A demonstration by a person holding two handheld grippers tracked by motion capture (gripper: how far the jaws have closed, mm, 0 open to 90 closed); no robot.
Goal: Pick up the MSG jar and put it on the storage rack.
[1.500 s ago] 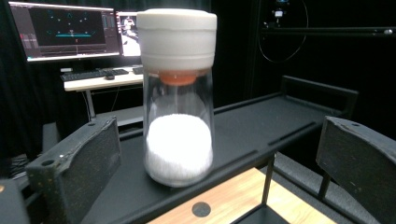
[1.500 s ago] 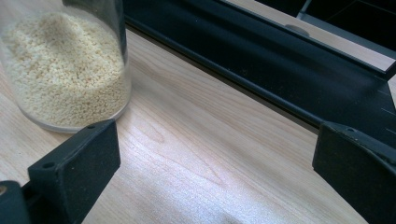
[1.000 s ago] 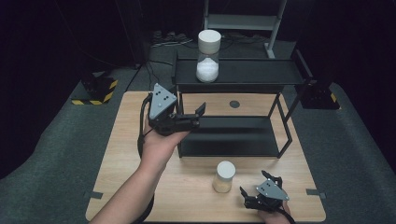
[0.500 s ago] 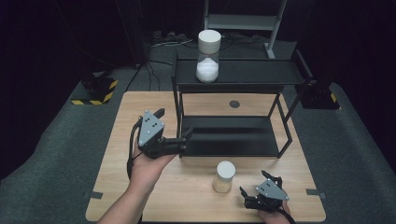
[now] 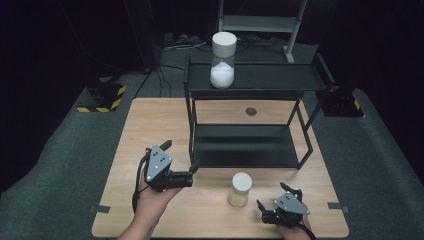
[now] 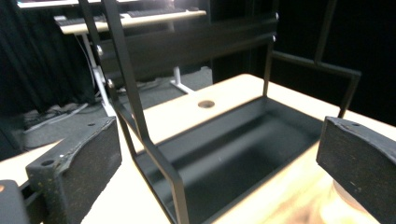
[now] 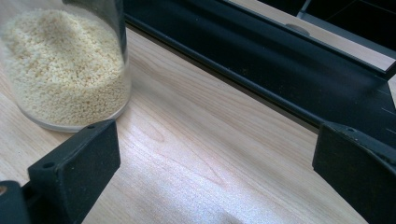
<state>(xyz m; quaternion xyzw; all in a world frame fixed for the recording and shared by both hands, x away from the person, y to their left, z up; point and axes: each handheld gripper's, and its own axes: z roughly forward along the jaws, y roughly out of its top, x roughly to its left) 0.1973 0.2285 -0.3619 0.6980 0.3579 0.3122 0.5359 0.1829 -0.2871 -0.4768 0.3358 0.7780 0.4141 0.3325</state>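
A small clear jar of yellow grains [image 5: 240, 190] with a white lid stands on the wooden table [image 5: 150, 125], in front of the black two-tier rack [image 5: 250, 82]. A taller jar of white powder [image 5: 223, 61] stands on the rack's top shelf. My left gripper [image 5: 181, 155] is held open, low over the table at the rack's front left corner, and holds nothing. In the left gripper view the rack's front post [image 6: 140, 116] rises between the wide-apart jaws of my left gripper [image 6: 210, 144]. My right gripper [image 5: 273, 197] rests open just right of the grain jar [image 7: 65, 70], with bare wood between its jaws.
The rack's lower shelf [image 5: 245, 145] is bare. A round dark grommet [image 5: 251, 111] sits in the table behind it. Grey carpet surrounds the table, with a yellow-and-black striped base [image 5: 102, 97] at the far left and cables behind.
My left gripper has dropped and pulled back toward the person, from beside the rack's upper left post to low over the table. The right gripper and both jars have stayed still.
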